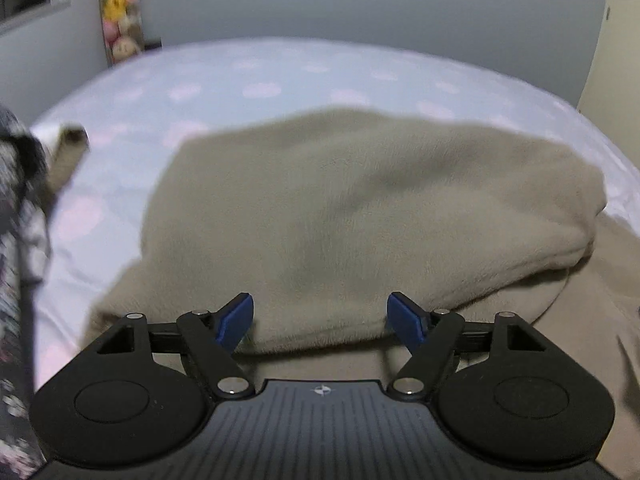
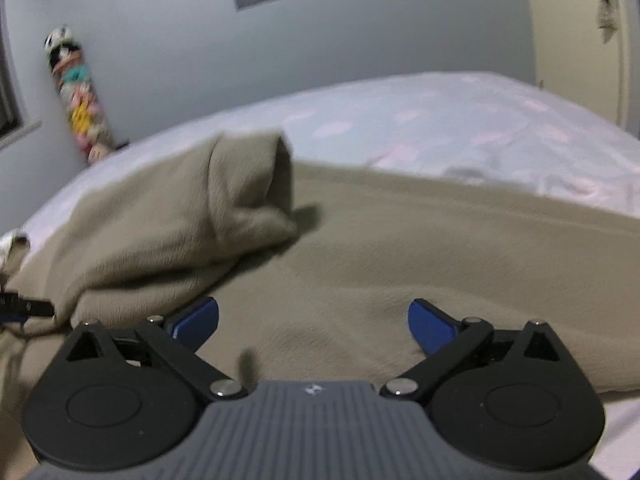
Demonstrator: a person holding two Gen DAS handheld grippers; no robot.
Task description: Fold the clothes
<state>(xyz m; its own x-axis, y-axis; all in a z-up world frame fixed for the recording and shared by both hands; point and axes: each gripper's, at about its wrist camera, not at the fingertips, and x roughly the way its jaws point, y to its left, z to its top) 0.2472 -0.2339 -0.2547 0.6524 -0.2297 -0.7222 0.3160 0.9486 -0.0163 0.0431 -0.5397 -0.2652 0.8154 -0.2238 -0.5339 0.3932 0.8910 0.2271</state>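
I hold both the left gripper (image 1: 320, 322) and the right gripper (image 2: 313, 326) wide apart and empty over the beige fleece garment (image 1: 360, 208), which lies on the bed (image 1: 240, 80) with one part already laid over its body. I judge a fold midway; next comes pinching a free edge. Only the right view shows the doubled-over cuff (image 2: 256, 176); only the left shows patterned fabric (image 1: 16, 260).

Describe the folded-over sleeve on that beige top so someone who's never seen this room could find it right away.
Start at the bed with its pale sheet printed in pink blotches. Spread across it lies a beige fleece garment. The sleeve is the thick tube folded onto its left part, open cuff facing right, the only raised bulk on otherwise flat cloth.
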